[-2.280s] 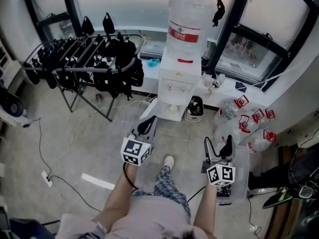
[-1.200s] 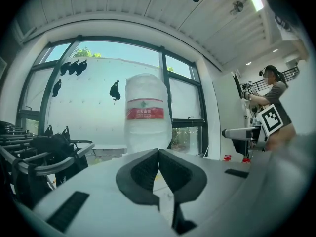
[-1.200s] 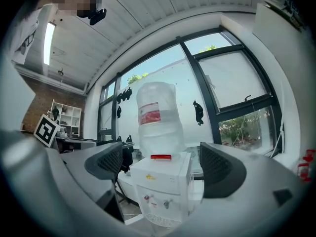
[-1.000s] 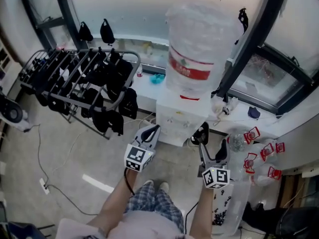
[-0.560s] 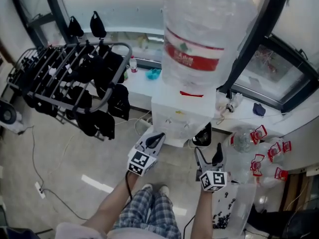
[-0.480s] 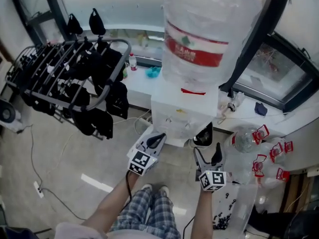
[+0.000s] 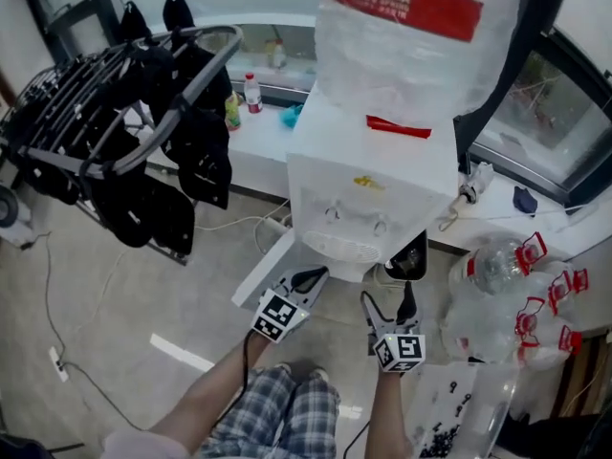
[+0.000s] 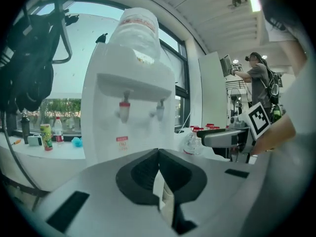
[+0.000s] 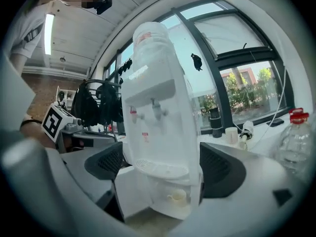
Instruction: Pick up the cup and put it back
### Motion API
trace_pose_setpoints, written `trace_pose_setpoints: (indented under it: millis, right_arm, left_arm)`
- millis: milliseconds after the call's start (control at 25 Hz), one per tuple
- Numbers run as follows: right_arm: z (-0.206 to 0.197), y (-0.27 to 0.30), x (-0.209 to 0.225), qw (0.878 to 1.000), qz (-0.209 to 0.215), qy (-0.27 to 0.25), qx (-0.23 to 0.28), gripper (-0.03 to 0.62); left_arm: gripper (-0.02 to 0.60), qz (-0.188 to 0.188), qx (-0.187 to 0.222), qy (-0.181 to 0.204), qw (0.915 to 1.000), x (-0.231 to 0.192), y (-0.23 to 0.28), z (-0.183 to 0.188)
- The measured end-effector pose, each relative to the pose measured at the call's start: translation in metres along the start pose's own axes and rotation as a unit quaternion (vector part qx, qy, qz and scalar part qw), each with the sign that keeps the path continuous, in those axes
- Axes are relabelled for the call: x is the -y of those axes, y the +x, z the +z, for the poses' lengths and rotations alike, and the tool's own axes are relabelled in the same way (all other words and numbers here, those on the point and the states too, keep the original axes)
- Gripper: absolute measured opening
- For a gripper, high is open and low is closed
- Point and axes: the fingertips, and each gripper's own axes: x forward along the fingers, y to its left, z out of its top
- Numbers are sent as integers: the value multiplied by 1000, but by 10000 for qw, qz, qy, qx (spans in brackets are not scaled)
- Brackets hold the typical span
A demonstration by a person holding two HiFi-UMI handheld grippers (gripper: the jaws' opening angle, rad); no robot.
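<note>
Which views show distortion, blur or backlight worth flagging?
Head view: wide-angle lean on the water dispenser, bottle cropped at top. Left gripper view: fisheye circle, dark corners, hanging clothes silhouetted. Right gripper view: fisheye too, bright window, cup small and soft.

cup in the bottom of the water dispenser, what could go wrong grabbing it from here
1. The small pale cup sits in a low compartment of the white water dispenser, under the round drip tray. The right gripper, jaws wide apart, could bump the tray or the compartment walls going in.
2. The cup's handle seems to stick out sideways; a pinch that catches it might tip the cup.
</note>
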Motion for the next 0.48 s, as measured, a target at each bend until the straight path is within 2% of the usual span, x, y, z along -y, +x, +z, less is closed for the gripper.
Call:
trace_pose_setpoints:
  millis: [200, 400, 480]
  right_arm:
    - [-81, 13, 9, 9999, 79, 39, -127, 483]
    - [-159, 43, 22, 9997, 208, -17, -105, 483]
    - [-189, 54, 27, 9997, 230, -28, -46, 483]
  left_arm:
    - [26, -106, -81, 40, 9999, -1, 27, -75]
    - [26, -160, -116, 123, 9997, -20, 63, -155]
    - [26, -148, -78, 39, 9999, -28, 77, -189]
